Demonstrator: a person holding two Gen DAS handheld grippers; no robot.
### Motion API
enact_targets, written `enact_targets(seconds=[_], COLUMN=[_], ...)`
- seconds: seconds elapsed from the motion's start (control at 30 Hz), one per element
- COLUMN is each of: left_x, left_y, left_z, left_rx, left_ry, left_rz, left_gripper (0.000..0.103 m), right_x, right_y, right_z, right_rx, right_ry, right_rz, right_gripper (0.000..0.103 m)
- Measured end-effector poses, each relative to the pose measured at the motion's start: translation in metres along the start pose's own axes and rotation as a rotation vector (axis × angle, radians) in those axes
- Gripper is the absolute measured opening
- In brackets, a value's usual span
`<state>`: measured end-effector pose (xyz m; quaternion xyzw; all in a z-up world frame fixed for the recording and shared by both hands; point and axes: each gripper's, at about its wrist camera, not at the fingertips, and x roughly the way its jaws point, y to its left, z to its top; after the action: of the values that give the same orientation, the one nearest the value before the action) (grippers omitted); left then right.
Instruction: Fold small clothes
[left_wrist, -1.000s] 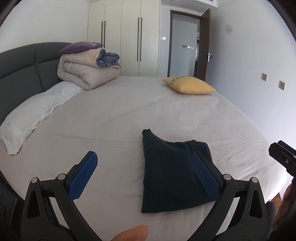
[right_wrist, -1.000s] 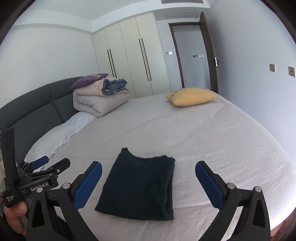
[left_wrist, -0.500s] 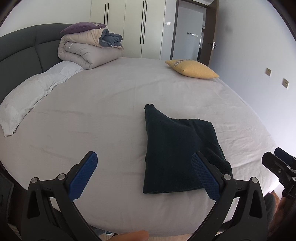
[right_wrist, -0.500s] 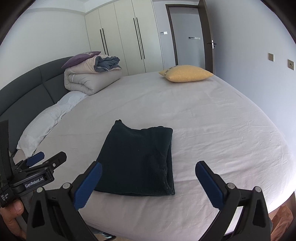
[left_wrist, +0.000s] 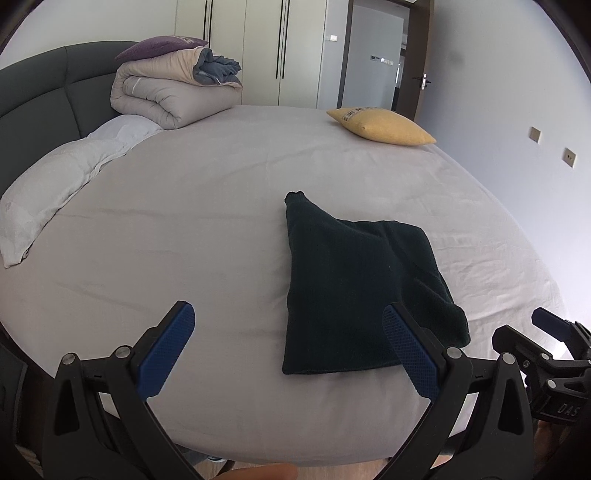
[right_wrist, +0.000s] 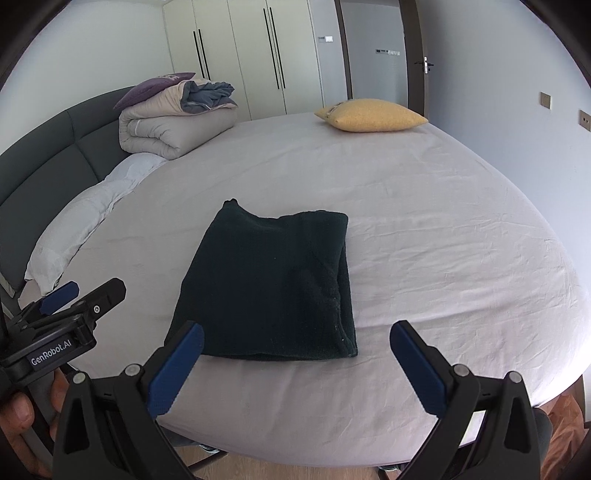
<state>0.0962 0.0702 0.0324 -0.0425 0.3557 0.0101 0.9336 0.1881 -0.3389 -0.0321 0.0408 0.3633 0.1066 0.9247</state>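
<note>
Right wrist view: one folded dark garment (right_wrist: 273, 284) on the bed (right_wrist: 443, 229), both tools, left tool (left_wrist: 288, 350) and right tool (right_wrist: 295, 362), spread apart, empty

A wide bed (right_wrist: 424, 206) in a pale grey sheet fills the bright room, with a dark padded headboard (left_wrist: 33, 96), a white pillow (left_wrist: 62, 184), a folded duvet (left_wrist: 170, 92), a yellow cushion (right_wrist: 369, 115), cream wardrobes (right_wrist: 240, 55) and an open door (left_wrist: 421, 59) beyond.

Folded garment (right_wrist: 271, 284) lies on bed (right_wrist: 443, 229), near its front edge. Cushion (right_wrist: 369, 115) at far right; rolled duvet (right_wrist: 173, 127) far left, pillow (right_wrist: 85, 225) before it.
</note>
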Motion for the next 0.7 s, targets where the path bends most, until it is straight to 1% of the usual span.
enact_targets(seconds=[0.7], left_x=[0.0089], left_y=[-0.0003], left_z=[-0.0049], left_rx=[-0.003], left_ry=[0.015], left_rz=[-0.001], left_gripper=[0.103], right_x=[0.0022], right_y=[-0.0035], right_z=[-0.0046], right_rx=[0.006], right_ry=[0.012], right_rz=[-0.007], right_gripper=[0.103])
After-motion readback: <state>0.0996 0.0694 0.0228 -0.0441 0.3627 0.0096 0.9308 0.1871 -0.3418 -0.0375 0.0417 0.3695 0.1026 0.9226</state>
